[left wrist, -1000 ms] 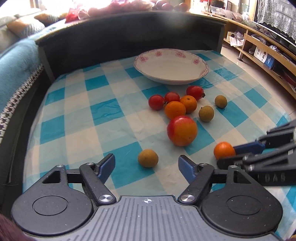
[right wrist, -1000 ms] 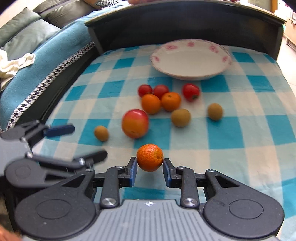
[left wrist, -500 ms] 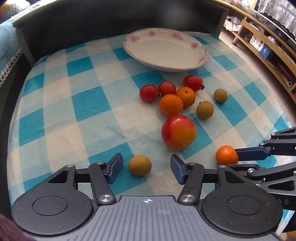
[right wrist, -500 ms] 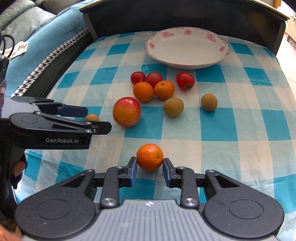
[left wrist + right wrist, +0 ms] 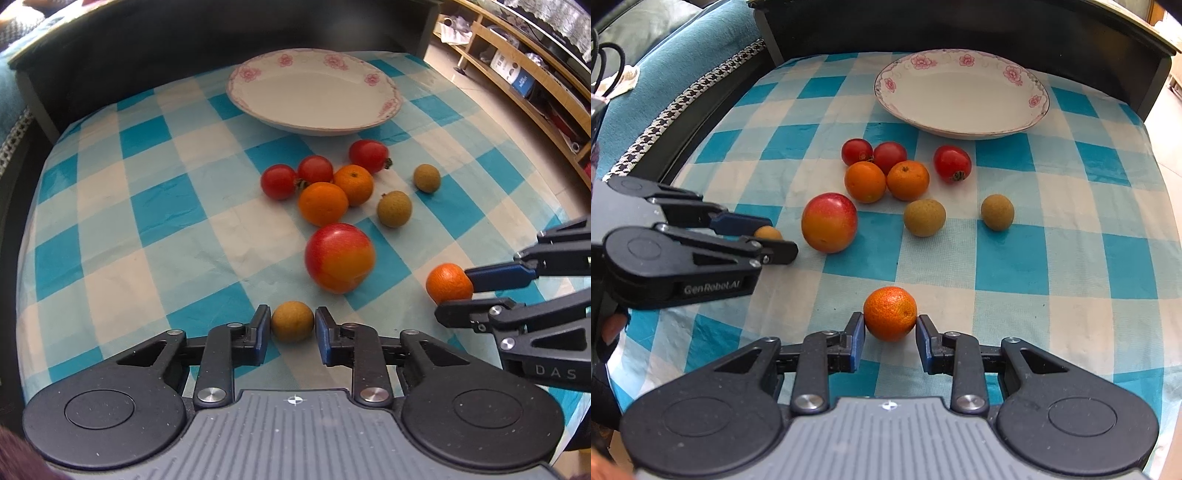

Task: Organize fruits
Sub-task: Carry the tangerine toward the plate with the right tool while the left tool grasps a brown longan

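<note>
I have the left gripper (image 5: 292, 328) clamped on a longan (image 5: 292, 321) and the right gripper (image 5: 890, 331) clamped on a tangerine (image 5: 890, 313), both low on the tabletop (image 5: 155, 236), well short of the plate (image 5: 314, 92). Round fruit could squirt out mid-lift and scatter the cluster before the plate.

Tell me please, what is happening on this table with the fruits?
A person is sorting fruit with two hand-held grippers. The left gripper has closed on a small round brown fruit, and the right gripper grips a small orange mandarin; both fruits are low over the blue-and-white checked cloth. The white plate with pink flowers holds nothing yet. Tomatoes, two more mandarins, an apple and two brown fruits lie loose on the cloth.
</note>
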The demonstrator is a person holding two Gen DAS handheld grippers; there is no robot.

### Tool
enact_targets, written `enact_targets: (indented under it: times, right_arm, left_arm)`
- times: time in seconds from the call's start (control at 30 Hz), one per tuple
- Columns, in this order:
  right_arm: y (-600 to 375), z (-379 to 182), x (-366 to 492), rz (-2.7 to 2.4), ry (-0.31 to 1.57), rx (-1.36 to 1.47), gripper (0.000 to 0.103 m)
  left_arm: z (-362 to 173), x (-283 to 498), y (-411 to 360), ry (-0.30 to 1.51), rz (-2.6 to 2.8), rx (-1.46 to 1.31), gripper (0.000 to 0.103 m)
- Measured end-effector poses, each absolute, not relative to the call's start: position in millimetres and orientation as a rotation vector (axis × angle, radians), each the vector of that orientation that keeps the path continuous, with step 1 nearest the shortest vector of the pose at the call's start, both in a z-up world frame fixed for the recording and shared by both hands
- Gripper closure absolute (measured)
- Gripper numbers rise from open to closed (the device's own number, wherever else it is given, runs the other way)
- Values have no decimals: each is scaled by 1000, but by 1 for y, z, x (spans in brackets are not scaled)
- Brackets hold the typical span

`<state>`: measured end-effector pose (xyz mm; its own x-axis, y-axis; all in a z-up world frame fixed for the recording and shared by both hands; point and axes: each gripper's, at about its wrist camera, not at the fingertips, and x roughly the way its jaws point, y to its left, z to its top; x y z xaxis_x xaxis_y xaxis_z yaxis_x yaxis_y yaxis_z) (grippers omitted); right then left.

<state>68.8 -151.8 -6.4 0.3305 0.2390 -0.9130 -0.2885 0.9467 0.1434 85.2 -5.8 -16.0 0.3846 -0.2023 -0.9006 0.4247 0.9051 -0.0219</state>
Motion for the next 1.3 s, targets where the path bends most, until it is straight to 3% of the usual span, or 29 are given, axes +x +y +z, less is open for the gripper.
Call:
enact_targets:
  times: [0.7, 1.3]
  right_arm:
    - [-167, 6, 64, 297, 1166, -24, 71]
    - [-175, 33, 93, 264, 1089, -3, 71]
  left_arm:
    - [-19, 88, -13, 1113, -375, 218, 69]
    - [30, 111, -18, 1012, -403, 116, 69]
